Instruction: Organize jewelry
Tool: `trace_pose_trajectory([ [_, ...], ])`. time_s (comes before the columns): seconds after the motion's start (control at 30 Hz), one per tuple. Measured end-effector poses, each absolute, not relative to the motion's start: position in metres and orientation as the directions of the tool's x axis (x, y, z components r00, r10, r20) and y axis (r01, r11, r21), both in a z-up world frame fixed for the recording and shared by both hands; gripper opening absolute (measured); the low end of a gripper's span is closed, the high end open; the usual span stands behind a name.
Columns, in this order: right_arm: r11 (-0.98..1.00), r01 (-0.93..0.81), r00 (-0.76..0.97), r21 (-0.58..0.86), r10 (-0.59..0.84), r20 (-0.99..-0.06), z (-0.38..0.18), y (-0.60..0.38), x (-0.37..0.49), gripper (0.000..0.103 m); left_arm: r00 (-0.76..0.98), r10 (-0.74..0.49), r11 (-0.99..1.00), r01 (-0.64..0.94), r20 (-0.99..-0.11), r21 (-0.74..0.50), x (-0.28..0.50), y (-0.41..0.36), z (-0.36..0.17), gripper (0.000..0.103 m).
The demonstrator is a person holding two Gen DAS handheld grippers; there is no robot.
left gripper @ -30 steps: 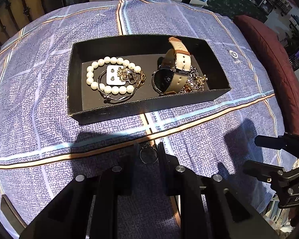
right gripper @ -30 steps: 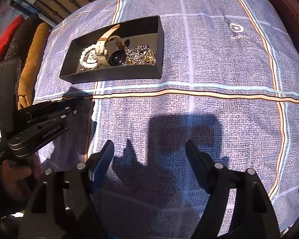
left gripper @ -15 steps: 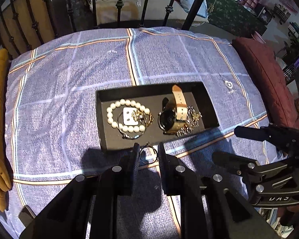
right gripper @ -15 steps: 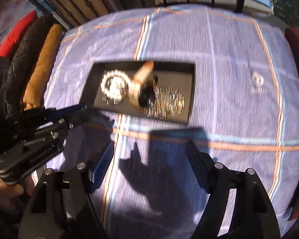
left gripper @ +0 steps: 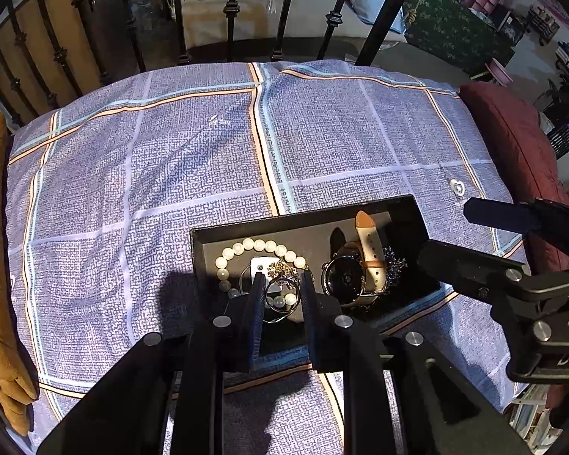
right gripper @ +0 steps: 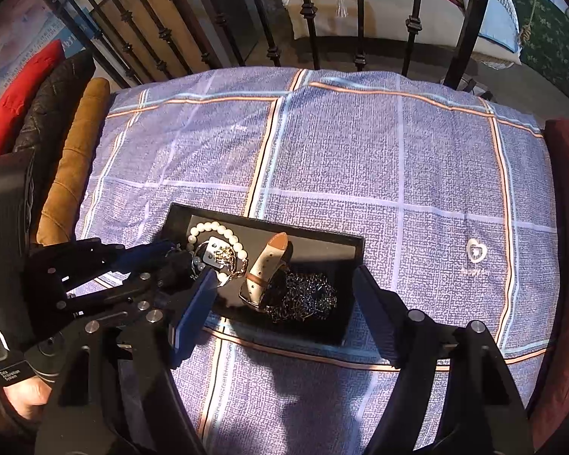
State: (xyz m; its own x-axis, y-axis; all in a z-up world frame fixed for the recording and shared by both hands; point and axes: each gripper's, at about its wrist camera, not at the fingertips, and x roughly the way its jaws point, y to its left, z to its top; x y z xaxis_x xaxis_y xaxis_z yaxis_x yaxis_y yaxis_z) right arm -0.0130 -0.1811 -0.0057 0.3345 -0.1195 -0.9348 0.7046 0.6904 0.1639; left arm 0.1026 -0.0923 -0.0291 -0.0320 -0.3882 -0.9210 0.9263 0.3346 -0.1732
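The blue checked bedspread (left gripper: 193,174) gives a soft bed for the black tray (left gripper: 409,208), which lies just ahead of and below both claws and already gathers a pearl bracelet (left gripper: 260,244), a tan-strapped watch (left gripper: 364,261) and a dark chain (right gripper: 303,295), so it is likely the collecting spot. The right claw (right gripper: 284,311) hangs wide and empty near the tray's front edge. The left claw (left gripper: 282,290) is nearly closed, pinching a thin ring (left gripper: 283,297) over the bracelet end, probably to drop it in.
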Motion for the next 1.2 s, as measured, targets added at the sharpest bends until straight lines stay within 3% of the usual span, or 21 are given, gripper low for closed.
trace_pose_trajectory([
  [0.4,0.69,0.708,0.306,0.149,-0.109,-0.946,-0.02,-0.183,-0.011,0.074,-0.033,-0.355,0.345,0.924,-0.934,-0.164,0.104,-0.101,-0.045,0.021],
  [0.43,0.69,0.709,0.305,0.148,-0.111,-0.946,-0.019,-0.184,-0.011,0.074,-0.019,-0.348,0.349,0.926,-0.937,-0.148,0.104,-0.101,-0.044,0.034],
  [0.47,0.69,0.709,0.306,0.148,-0.111,-0.946,-0.019,-0.184,-0.011,0.074,0.002,-0.346,0.353,0.927,-0.938,-0.129,0.104,-0.101,-0.043,0.057],
  [0.53,0.685,0.714,0.304,0.145,-0.117,-0.945,-0.019,-0.185,-0.012,0.081,0.044,-0.354,0.371,0.923,-0.934,-0.097,0.103,-0.099,-0.037,0.084],
  [0.57,0.682,0.717,0.306,0.144,-0.122,-0.944,-0.018,-0.186,-0.014,0.086,0.05,-0.362,0.374,0.922,-0.931,-0.096,0.103,-0.099,-0.034,0.089],
  [0.7,0.656,0.738,0.31,0.158,-0.121,-0.943,-0.017,-0.193,-0.019,0.088,0.067,-0.34,0.368,0.927,-0.938,-0.067,0.099,-0.097,-0.026,0.096],
  [0.83,0.625,0.761,0.316,0.175,-0.122,-0.941,-0.012,-0.198,-0.021,0.095,0.17,-0.253,0.372,0.926,-0.952,0.066,0.093,-0.089,-0.027,0.096],
  [1.1,0.621,0.768,0.295,0.154,-0.129,-0.947,-0.002,-0.193,-0.017,0.095,0.208,-0.183,0.394,0.911,-0.961,0.122,0.094,-0.082,-0.032,0.096],
  [1.2,0.607,0.779,0.292,0.159,-0.126,-0.948,0.001,-0.192,-0.02,0.095,0.149,-0.201,0.399,0.915,-0.968,0.058,0.095,-0.082,-0.03,0.096],
])
